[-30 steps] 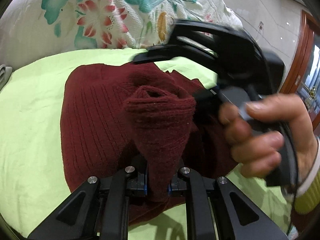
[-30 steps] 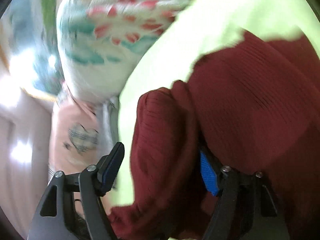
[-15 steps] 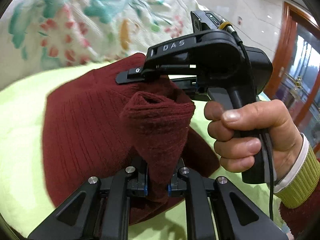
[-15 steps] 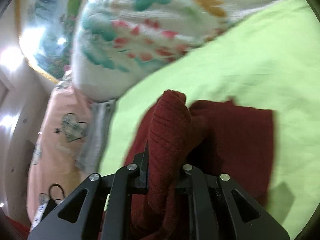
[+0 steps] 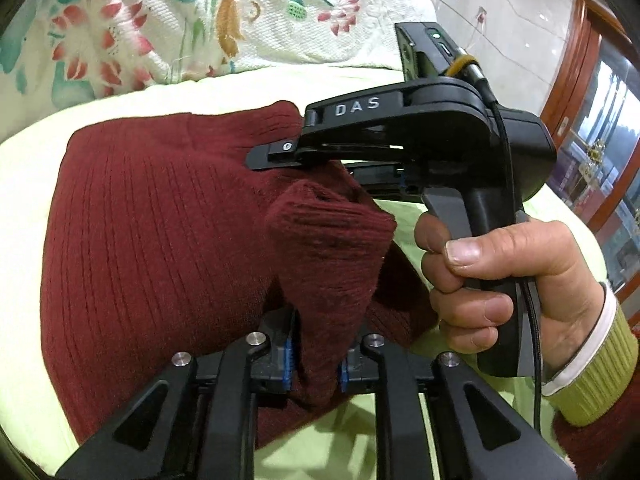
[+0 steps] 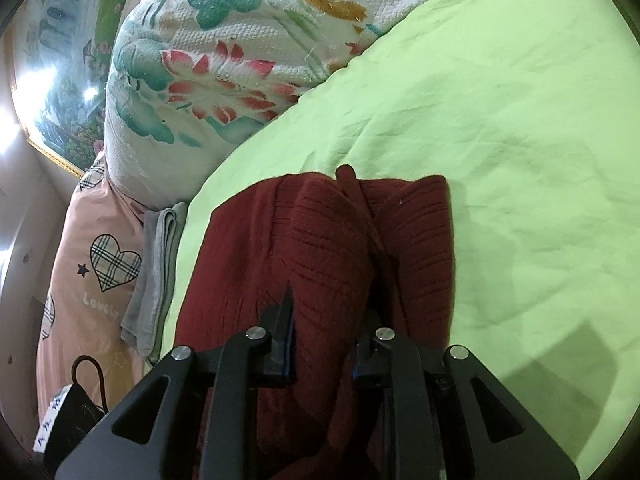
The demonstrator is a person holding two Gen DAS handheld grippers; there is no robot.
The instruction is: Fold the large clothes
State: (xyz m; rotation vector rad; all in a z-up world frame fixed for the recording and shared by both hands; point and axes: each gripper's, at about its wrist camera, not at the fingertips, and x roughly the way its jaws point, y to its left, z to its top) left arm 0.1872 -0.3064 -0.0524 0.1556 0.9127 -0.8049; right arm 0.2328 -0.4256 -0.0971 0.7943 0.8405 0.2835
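Note:
A dark red ribbed knit sweater [image 5: 152, 240] lies partly folded on a light green bedsheet [image 5: 24, 184]. My left gripper [image 5: 316, 360] is shut on a bunched fold of the sweater and holds it up a little. My right gripper [image 6: 322, 344] is shut on another fold of the sweater [image 6: 320, 240]. In the left wrist view the right gripper's black body [image 5: 420, 136] is held by a hand just right of the sweater, its jaws reaching over the cloth.
A white floral quilt [image 5: 200, 20] is piled at the far side of the bed and also shows in the right wrist view [image 6: 224, 60]. A pink pillow with hearts [image 6: 92, 272] and a folded grey cloth [image 6: 156, 272] lie left. A wooden door frame [image 5: 576, 72] stands right.
The right gripper has closed on a sweater fold; it was open one second ago. Both grippers have carried their folds over the body of the sweater, which now lies flatter.

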